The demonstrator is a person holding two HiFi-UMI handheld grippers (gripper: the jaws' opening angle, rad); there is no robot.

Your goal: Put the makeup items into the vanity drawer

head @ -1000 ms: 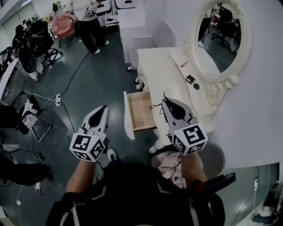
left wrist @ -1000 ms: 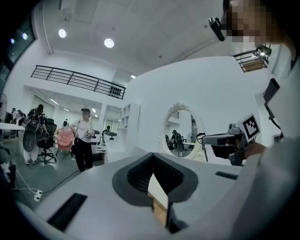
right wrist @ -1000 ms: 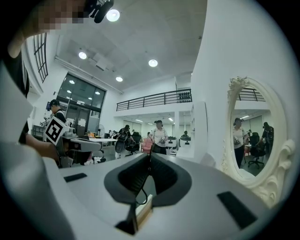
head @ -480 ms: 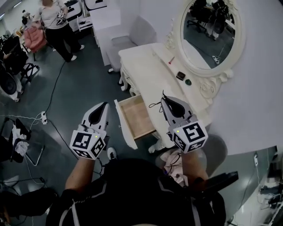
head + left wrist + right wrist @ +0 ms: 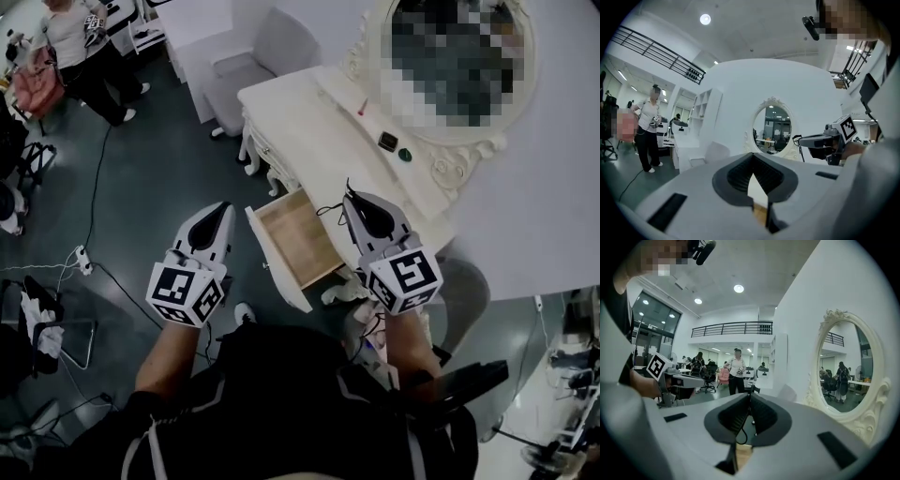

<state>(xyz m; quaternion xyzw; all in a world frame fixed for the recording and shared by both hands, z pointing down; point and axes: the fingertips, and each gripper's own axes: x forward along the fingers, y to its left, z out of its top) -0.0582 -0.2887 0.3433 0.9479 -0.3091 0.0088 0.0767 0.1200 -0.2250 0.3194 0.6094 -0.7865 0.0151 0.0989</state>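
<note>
Currently left fingers (image 5: 738, 174) closed, empty; right fingers (image 5: 729, 417) pinching thin black cord (image 5: 325, 211). Dark square compact (image 5: 388, 141), one o'clock: probably light, slick; grip edges.

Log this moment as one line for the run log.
left hand-held gripper: shut, empty | right hand-held gripper: shut on thin black cord | vanity drawer: open | makeup items: on vanity top

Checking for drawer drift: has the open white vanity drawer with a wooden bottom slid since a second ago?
No. The white drawer with a wooden bottom sticks out about as far from the cream vanity top as before; only the view shifted.
</note>
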